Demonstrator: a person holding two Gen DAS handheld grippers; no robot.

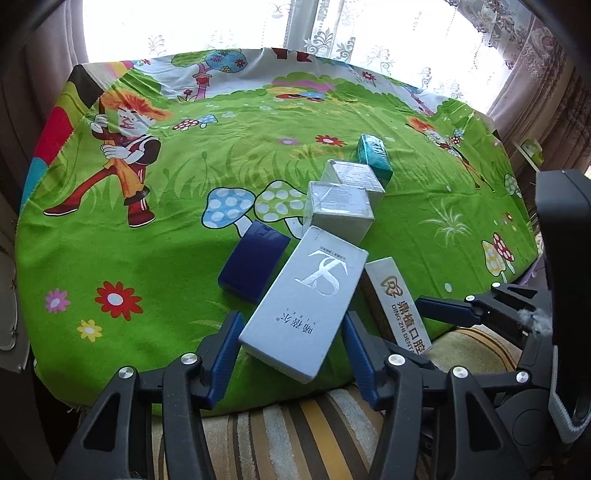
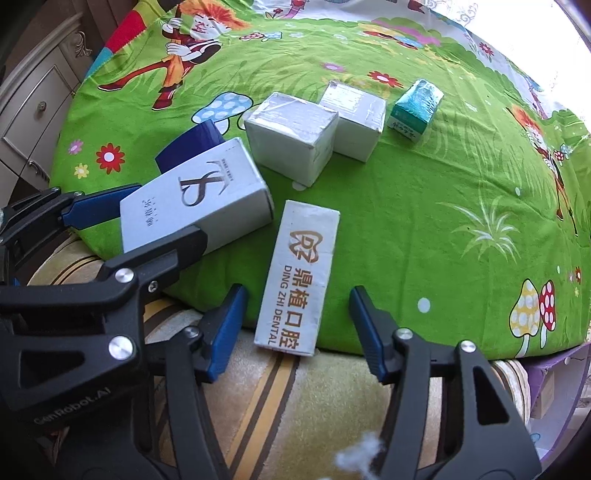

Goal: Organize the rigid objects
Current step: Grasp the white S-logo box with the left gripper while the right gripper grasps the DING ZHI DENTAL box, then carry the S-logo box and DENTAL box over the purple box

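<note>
Two wrist fisheyes, both looking steeply down along their own fingers at the near edge of a cartoon-print cloth (image 1: 155, 229).

The left view sits close above the grey lettered box (image 1: 306, 299) and faces across the cloth toward a curtained window (image 1: 332, 33), with the right gripper (image 1: 480, 306) at its right edge. The right view hangs close over the dental box (image 2: 299, 277), with the left gripper (image 2: 122, 214) at its left. Both share the two grey cubes (image 2: 314, 125), the teal box (image 2: 417, 107), the dark blue box (image 1: 255, 266) and a striped surface (image 2: 280, 398) (partly overhung by the cloth).
</note>
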